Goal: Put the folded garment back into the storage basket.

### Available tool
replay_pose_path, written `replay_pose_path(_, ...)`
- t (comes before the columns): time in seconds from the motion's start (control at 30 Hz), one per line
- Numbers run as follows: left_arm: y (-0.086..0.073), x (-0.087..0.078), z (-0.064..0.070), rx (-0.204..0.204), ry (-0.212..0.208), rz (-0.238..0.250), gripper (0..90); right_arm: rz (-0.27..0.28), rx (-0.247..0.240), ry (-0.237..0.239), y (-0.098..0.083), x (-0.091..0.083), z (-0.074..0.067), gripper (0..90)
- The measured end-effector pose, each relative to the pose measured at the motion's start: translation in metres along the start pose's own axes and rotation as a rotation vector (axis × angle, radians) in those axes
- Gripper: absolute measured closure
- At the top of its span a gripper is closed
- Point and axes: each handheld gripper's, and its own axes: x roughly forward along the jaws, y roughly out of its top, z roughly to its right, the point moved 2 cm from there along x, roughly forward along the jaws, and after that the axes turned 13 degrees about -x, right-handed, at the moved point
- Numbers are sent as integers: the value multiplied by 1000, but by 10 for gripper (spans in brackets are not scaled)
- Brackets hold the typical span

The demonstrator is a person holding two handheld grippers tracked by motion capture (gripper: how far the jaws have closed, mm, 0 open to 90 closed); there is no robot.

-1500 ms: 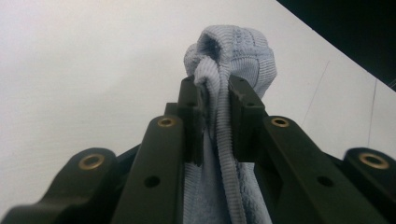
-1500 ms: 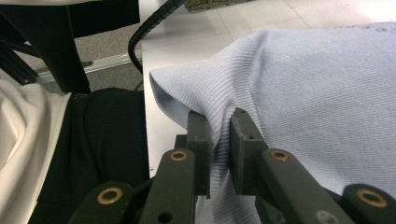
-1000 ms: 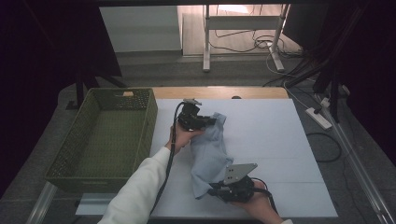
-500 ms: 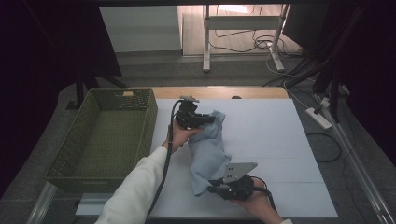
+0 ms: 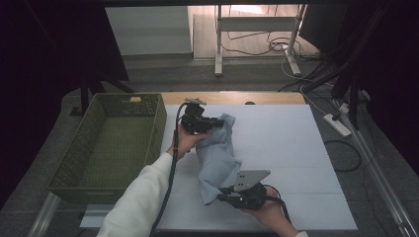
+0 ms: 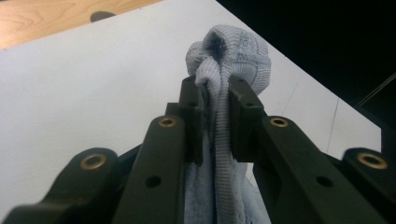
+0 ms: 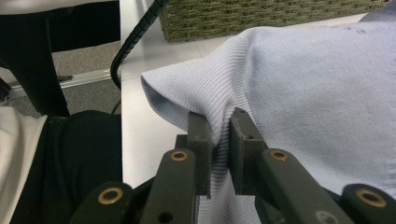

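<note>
The light blue knitted cloth is held off the white tabletop between both grippers, stretched from the far left end to the near end, with its middle sagging toward the surface. The left gripper pinches a bunched fold of the cloth at the far end; in the left gripper view the ribbed fabric is squeezed tight between the two black jaws and bulges out past their tips. The right gripper clamps the near edge, and in the right gripper view the jaws bite a small tuck of the knit. The work in hand looks like lifting and moving the cloth, probably toward the green basket at the left. To do it well, both pinches should hold firm and the two hands should travel together, keeping light tension so neither end slips, and lifting high enough for the sagging middle to clear the basket rim. The left hand reaches forward with the forearm in a white sleeve angled up from below; the right hand sits low near the front edge, its gripper pointing left.
</note>
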Motion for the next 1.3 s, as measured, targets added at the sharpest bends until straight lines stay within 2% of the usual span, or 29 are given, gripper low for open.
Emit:
replay_pose_path(0.47, 6, -13, 4, 18, 10, 22, 778, 23, 0, -17, 7, 1, 4, 804)
replay_pose_path(1.3, 12, -38, 6, 25, 10, 58, 780, 74, -11, -49, 25, -2, 11, 805)
